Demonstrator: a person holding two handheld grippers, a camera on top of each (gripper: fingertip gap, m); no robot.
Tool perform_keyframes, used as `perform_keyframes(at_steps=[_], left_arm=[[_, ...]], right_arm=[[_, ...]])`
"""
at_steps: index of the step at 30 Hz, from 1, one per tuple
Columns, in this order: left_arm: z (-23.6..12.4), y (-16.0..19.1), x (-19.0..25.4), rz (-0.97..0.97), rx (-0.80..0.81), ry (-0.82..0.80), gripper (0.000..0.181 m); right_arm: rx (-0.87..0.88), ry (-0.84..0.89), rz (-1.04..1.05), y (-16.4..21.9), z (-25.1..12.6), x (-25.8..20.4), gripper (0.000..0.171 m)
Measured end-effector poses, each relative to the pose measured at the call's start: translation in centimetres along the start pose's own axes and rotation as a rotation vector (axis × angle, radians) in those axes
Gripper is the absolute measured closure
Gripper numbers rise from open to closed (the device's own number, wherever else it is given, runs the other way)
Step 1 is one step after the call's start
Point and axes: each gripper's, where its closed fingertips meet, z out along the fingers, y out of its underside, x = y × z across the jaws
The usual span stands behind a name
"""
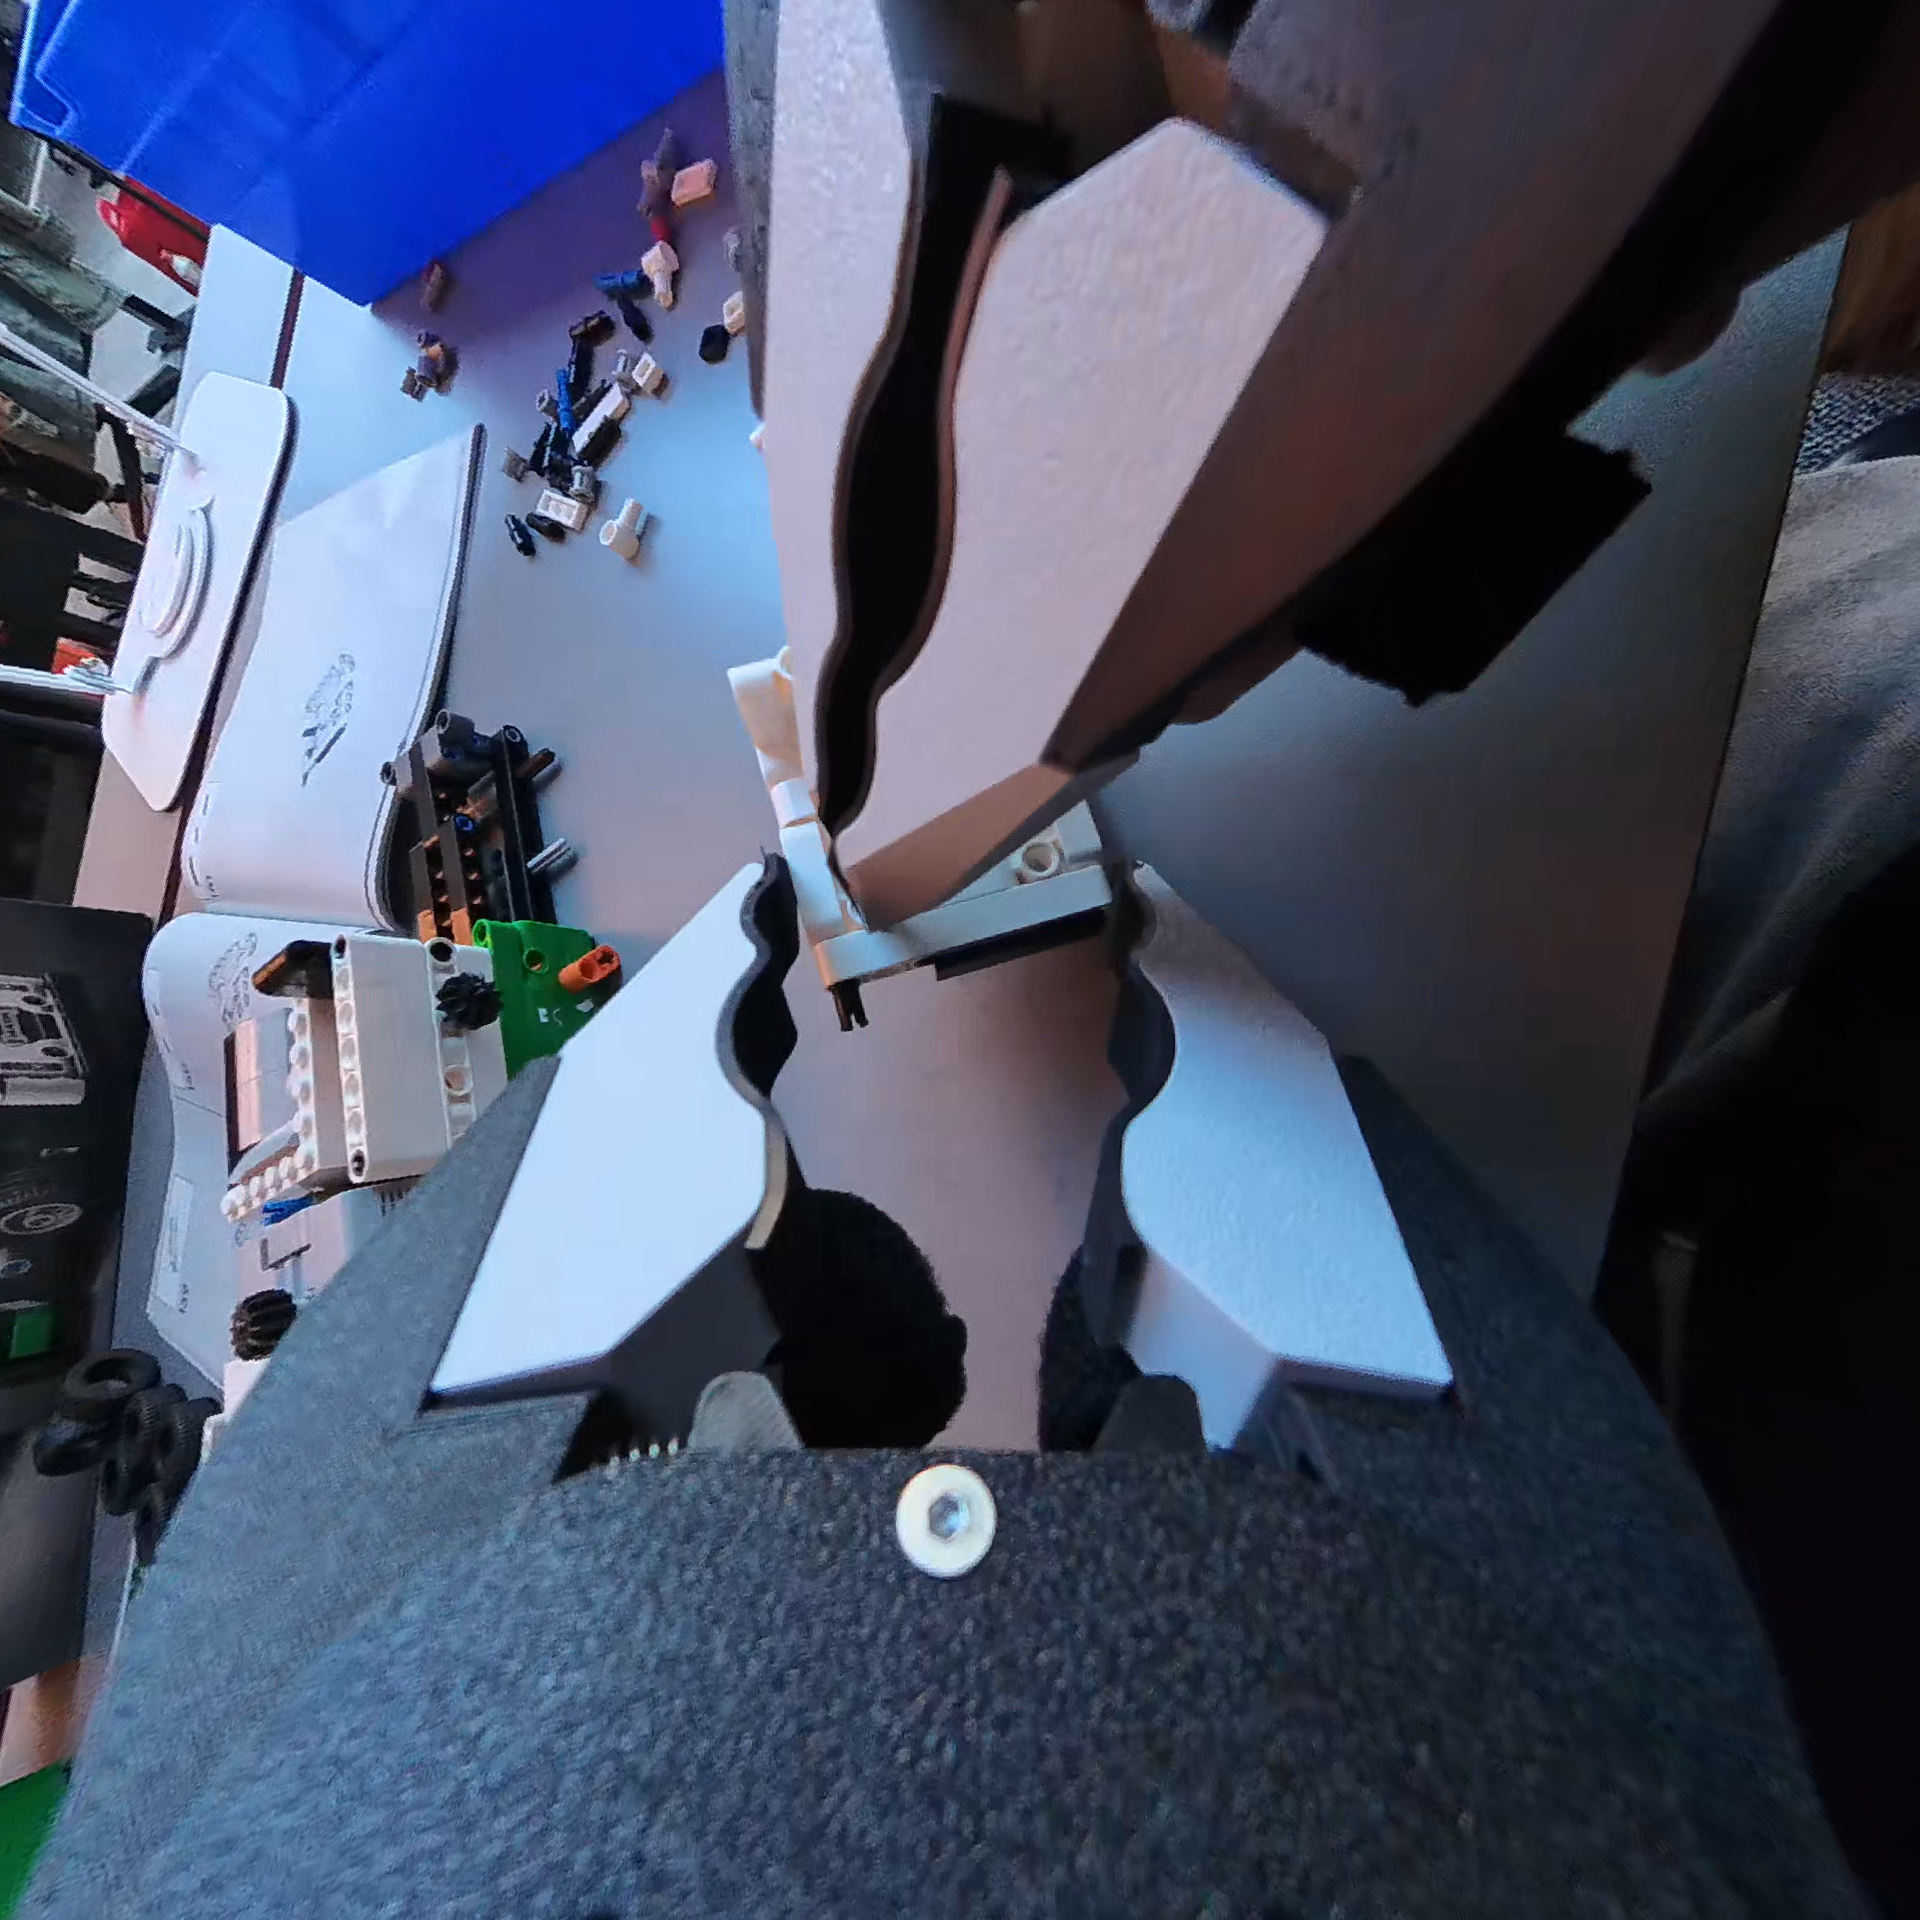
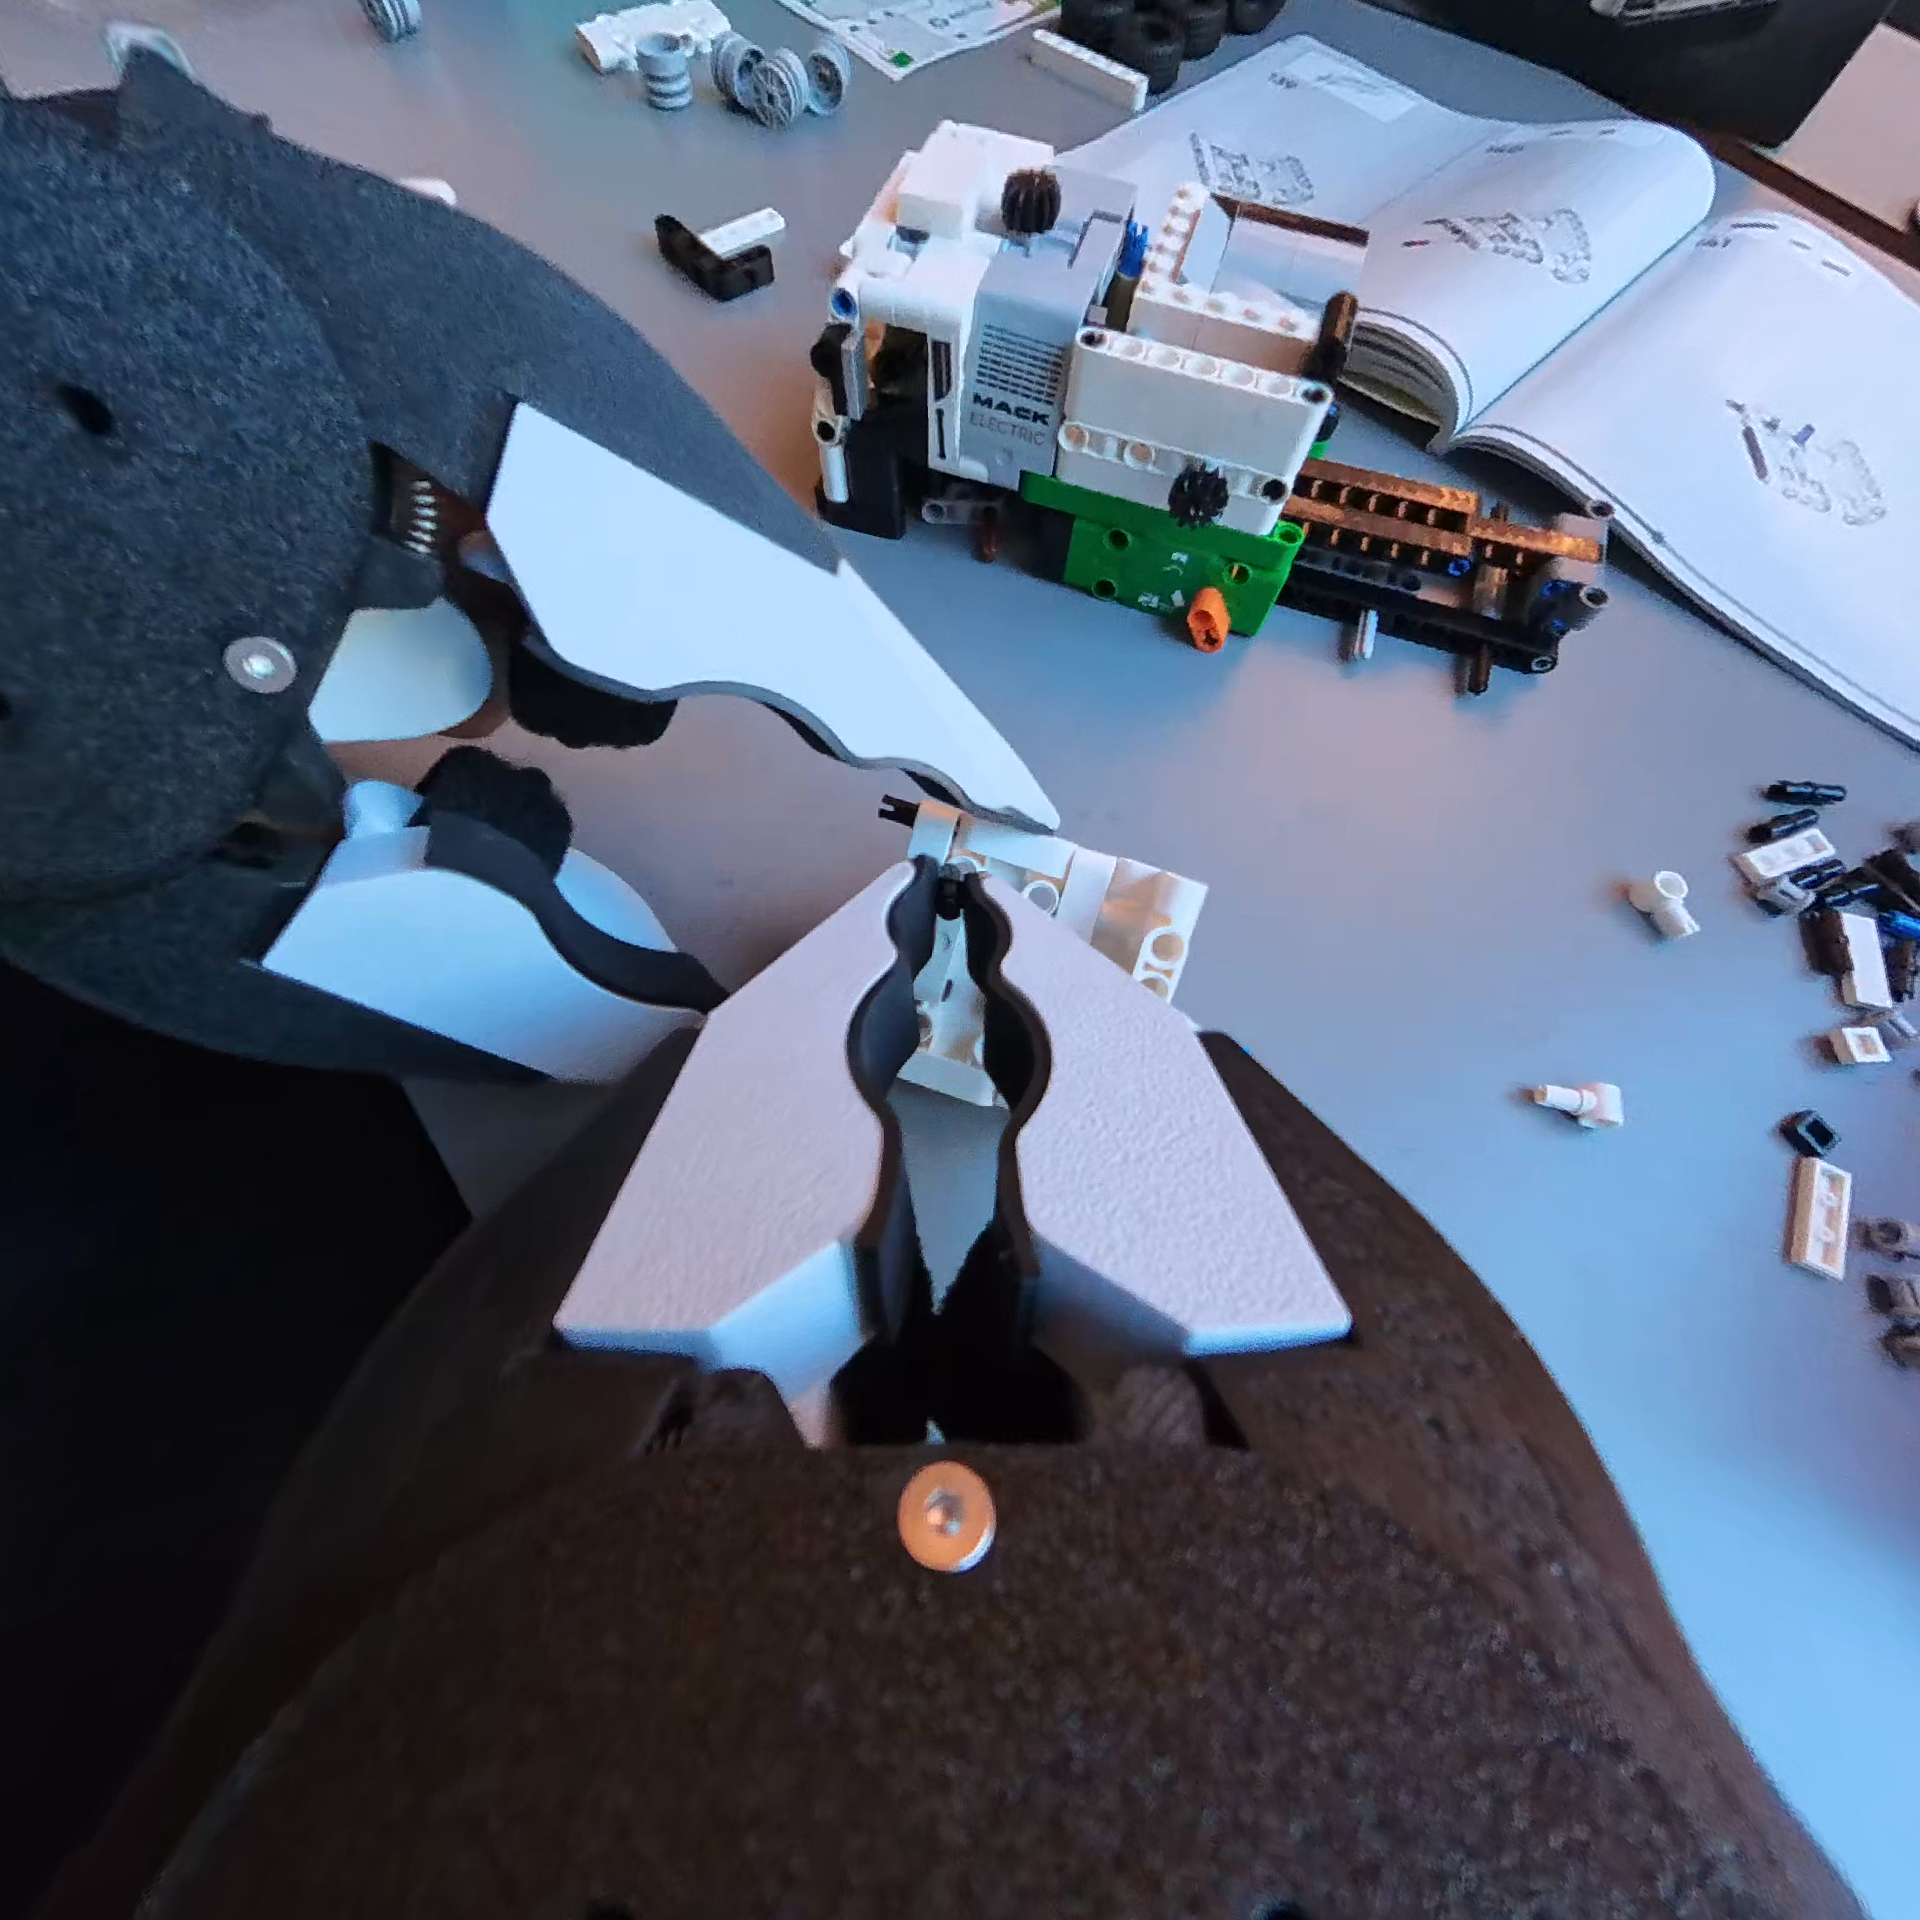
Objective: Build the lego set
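Observation:
A small white lego sub-assembly (image 1: 997, 914) sits between the two wide-set fingertips of my left gripper (image 1: 951, 894), which touch its two ends. My right gripper (image 2: 951, 883) reaches it from the other side, shut on a small black pin at the end of the white sub-assembly (image 2: 1132, 914). In the left wrist view the right gripper (image 1: 847, 914) comes down from the top. A second black pin (image 2: 894, 805) sticks out of the piece. In the right wrist view one left finger (image 2: 727, 623) rests on the piece; the other is hidden. The half-built truck (image 2: 1091, 416) stands behind.
An open instruction book (image 2: 1558, 312) lies behind the truck. Loose small parts (image 2: 1829, 914) are scattered at the right of the grey table (image 2: 1299, 831). Grey wheels (image 2: 769, 78) and black tyres (image 2: 1153, 26) lie at the far edge. A blue bin (image 1: 364, 114) stands beyond the parts. My two grippers' fingertips are within a few centimetres of each other.

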Motion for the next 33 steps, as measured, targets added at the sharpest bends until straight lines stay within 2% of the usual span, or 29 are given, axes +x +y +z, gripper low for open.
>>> perform_keyframes(at_steps=[10, 17, 19, 22, 26, 28, 29, 33], left_arm=[[0.0, -0.2, -0.1, 0.024, -0.010, -0.055, 0.123], [0.2, -0.1, 0.0, -0.047, 0.002, -0.040, 0.124], [0.2, -0.2, 0.0, -0.053, 0.004, -0.031, 0.123], [0.2, 0.1, -0.3, -0.078, 0.004, -0.038, 0.124], [-0.2, 0.6, -1.0, -0.070, 0.005, -0.088, 0.123], [-0.7, 0.3, -1.2, -0.080, 0.028, -0.095, 0.123], [-0.9, 0.1, -1.3, -0.085, 0.039, -0.092, 0.123], [-1.7, -1.1, -1.6, -0.107, 0.092, -0.080, 0.124]], right_arm=[[-0.092, 0.079, -0.038, 0.1, 0.0, 0.2, 0.167], [-0.146, 0.113, -0.020, 0.2, 0.3, 0.3, 0.167], [-0.090, 0.035, 0.033, -0.1, 0.1, 0.0, 0.167], [0.094, -0.119, 0.143, -2.1, -2.4, -0.3, 0.167], [0.253, -0.120, 0.201, -2.4, -5.4, 3.3, 0.167], [0.332, -0.317, 0.235, -3.2, -6.2, 1.3, 0.167], [0.336, -0.391, 0.249, -3.1, -6.0, 0.3, 0.167], [0.246, -0.360, 0.175, -2.1, -3.4, -1.0, 0.167]])
